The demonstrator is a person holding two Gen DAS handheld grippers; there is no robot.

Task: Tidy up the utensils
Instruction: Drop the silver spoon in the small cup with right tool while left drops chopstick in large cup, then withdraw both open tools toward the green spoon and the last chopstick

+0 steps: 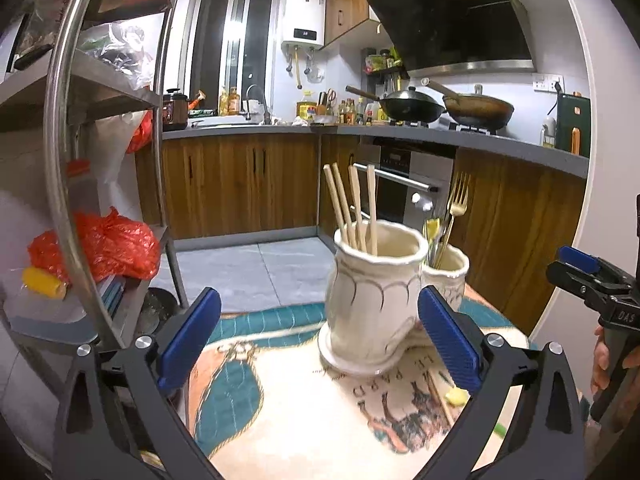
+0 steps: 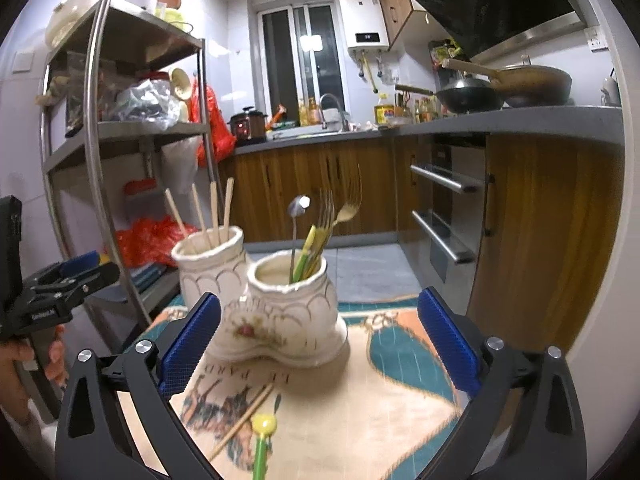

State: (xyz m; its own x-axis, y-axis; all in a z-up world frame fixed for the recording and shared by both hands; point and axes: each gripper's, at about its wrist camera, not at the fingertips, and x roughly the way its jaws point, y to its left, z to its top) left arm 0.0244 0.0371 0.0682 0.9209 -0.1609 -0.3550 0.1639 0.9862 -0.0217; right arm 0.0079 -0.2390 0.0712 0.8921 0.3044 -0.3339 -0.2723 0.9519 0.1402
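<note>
In the right wrist view, the left gripper [image 2: 86,270] shows at the left edge, held by a hand [image 2: 24,360], and nothing sits between its dark fingers. Right of it, at centre, two cream ceramic holders stand touching on a patterned tablecloth [image 2: 380,400]. The left holder [image 2: 208,264] carries four wooden chopsticks [image 2: 216,212], all upright and fanned slightly. The right holder [image 2: 292,296] carries one silver spoon [image 2: 298,208], two forks [image 2: 340,208] and green-and-yellow handled pieces too bunched to count. On the cloth in the lower middle lie one loose chopstick [image 2: 244,420] and one green stick with a yellow ball tip [image 2: 264,432], touching or crossing near the tip. The right gripper [image 2: 320,340] frames the lower part of this view with its two blue pads [image 2: 448,344] spread wide, gripping nothing; the holders stand beyond them. In the left wrist view the left gripper's own blue pads [image 1: 188,340] are likewise wide apart and empty, with the four-chopstick holder toward the right pad, and the right gripper appears at the right edge.
</note>
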